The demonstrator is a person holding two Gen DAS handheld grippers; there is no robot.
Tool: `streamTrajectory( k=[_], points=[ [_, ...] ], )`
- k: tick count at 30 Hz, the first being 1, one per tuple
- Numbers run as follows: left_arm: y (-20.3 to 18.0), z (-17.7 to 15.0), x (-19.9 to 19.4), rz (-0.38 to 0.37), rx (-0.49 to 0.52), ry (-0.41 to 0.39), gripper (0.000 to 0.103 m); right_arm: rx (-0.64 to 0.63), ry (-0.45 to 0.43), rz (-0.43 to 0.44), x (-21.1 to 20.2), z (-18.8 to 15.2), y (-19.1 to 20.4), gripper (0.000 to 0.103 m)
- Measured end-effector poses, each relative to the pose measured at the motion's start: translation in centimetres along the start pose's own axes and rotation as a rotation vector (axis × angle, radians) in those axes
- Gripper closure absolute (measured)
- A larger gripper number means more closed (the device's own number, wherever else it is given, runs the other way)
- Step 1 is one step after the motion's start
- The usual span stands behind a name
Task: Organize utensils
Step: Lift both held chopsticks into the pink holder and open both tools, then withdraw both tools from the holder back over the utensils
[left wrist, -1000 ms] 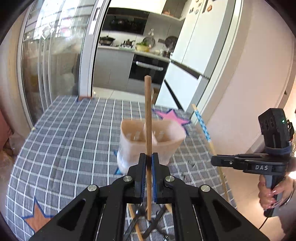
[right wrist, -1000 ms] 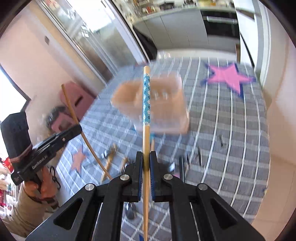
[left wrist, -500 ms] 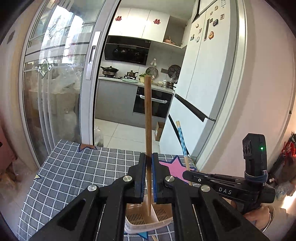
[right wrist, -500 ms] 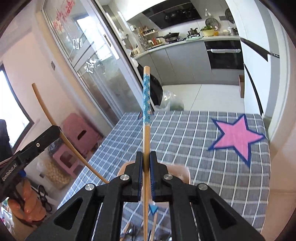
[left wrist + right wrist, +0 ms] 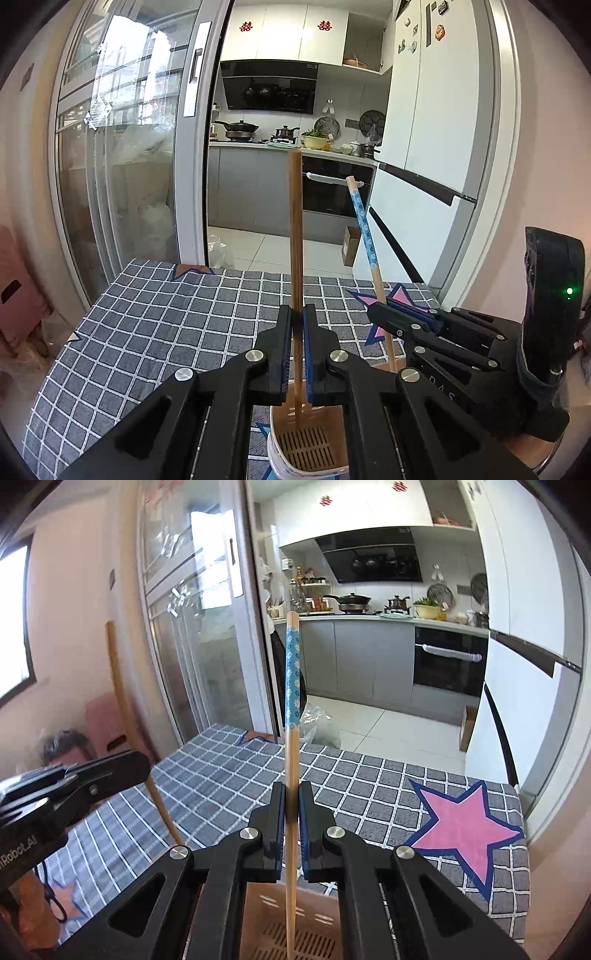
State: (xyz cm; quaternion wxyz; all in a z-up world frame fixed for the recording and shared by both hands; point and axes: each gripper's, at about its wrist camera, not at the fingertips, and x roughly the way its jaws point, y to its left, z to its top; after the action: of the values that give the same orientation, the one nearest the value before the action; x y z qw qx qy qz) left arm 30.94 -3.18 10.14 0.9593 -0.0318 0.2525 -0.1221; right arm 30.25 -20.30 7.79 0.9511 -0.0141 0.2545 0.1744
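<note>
My left gripper (image 5: pixel 297 317) is shut on a plain brown wooden chopstick (image 5: pixel 295 229), held upright with its lower end inside a beige slotted utensil holder (image 5: pixel 310 446). My right gripper (image 5: pixel 291 794) is shut on a chopstick with a blue flowered top (image 5: pixel 292 686), also upright, its lower end in the same holder (image 5: pixel 295 923). In the left wrist view the right gripper (image 5: pixel 380 314) and its blue chopstick (image 5: pixel 364 229) stand just to the right. In the right wrist view the left gripper (image 5: pixel 110 771) and its brown chopstick (image 5: pixel 122 701) are at the left.
The holder stands on a table with a grey checked cloth (image 5: pixel 155 332) with a pink star (image 5: pixel 461 823). Beyond the table's far edge are a glass sliding door (image 5: pixel 129 166), a kitchen and a white fridge (image 5: pixel 436 147).
Both grippers have tilted up from looking down at the table to near level. The chopsticks have swung upright and their lower ends now sit in the holder, which has dropped to the frames' bottom.
</note>
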Motion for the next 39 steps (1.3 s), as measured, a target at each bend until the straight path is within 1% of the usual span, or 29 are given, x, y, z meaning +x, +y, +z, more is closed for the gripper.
streamTrajectory(
  k=[4, 8, 12, 16, 18, 19, 20, 22, 25, 27, 30, 32, 33, 35, 36, 37, 38, 39],
  points=[
    [-0.3, -2.1, 0.7, 0.029, 0.024, 0.028, 0.066, -0.055, -0.012, -0.012, -0.6, -2.0, 0.6, 0.095],
    [-0.2, -3.7, 1.0, 0.061, 0.031, 0.052, 0.066, -0.092, 0.005, -0.010, -1.0, -3.4, 1.1, 0.095],
    [-0.2, -4.4, 1.2, 0.084, 0.044, 0.076, 0.066, -0.075, 0.027, -0.015, -1.1, -3.8, 1.0, 0.095],
    [-0.3, -4.7, 0.8, 0.100, 0.048, 0.083, 0.065, -0.036, 0.070, 0.007, -1.0, -3.6, 0.6, 0.094],
    [-0.2, -4.7, 0.4, 0.109, 0.045, 0.085, 0.065, -0.028, 0.085, 0.005, -1.1, -3.5, 0.5, 0.092],
    [-0.2, -4.7, 0.3, 0.112, 0.046, 0.085, 0.065, -0.021, 0.089, 0.006, -1.3, -3.5, 0.4, 0.083],
    [-0.2, -4.7, 0.0, 0.117, 0.046, 0.081, 0.065, -0.005, 0.089, 0.014, -1.5, -3.4, 0.2, 0.066],
    [-0.1, -4.7, -0.8, 0.122, 0.041, 0.070, 0.065, 0.024, 0.078, 0.016, -2.1, -3.3, 0.0, 0.050],
    [0.3, -4.8, -2.2, 0.115, 0.018, 0.063, 0.065, 0.071, 0.066, 0.025, -3.5, -3.1, -0.5, 0.049],
    [0.6, -5.0, -3.2, 0.109, 0.002, 0.056, 0.065, 0.097, 0.063, 0.029, -4.6, -3.0, -0.6, 0.046],
    [1.1, -5.4, -4.9, 0.098, -0.024, 0.055, 0.065, 0.106, 0.061, 0.027, -6.5, -3.3, -0.5, 0.040],
    [1.5, -5.9, -6.0, 0.085, -0.042, 0.066, 0.065, 0.111, 0.065, 0.030, -8.2, -3.7, -0.3, 0.034],
    [1.6, -6.2, -6.4, 0.083, -0.048, 0.070, 0.065, 0.113, 0.069, 0.031, -8.9, -4.0, -0.2, 0.032],
    [1.9, -7.0, -7.5, 0.085, -0.057, 0.077, 0.065, 0.123, 0.085, 0.031, -10.2, -4.8, -0.1, 0.025],
    [2.1, -7.4, -8.1, 0.081, -0.064, 0.080, 0.065, 0.130, 0.097, 0.032, -10.8, -5.3, 0.0, 0.024],
    [2.2, -7.8, -8.5, 0.077, -0.075, 0.082, 0.039, 0.139, 0.108, 0.033, -11.4, -5.8, 0.0, 0.023],
    [2.5, -8.2, -9.1, 0.072, -0.088, 0.089, 0.008, 0.152, 0.122, 0.036, -11.9, -6.4, 0.0, 0.023],
    [2.7, -8.7, -9.6, 0.081, -0.107, 0.103, 0.000, 0.165, 0.137, 0.037, -12.4, -7.0, 0.0, 0.023]
  ],
)
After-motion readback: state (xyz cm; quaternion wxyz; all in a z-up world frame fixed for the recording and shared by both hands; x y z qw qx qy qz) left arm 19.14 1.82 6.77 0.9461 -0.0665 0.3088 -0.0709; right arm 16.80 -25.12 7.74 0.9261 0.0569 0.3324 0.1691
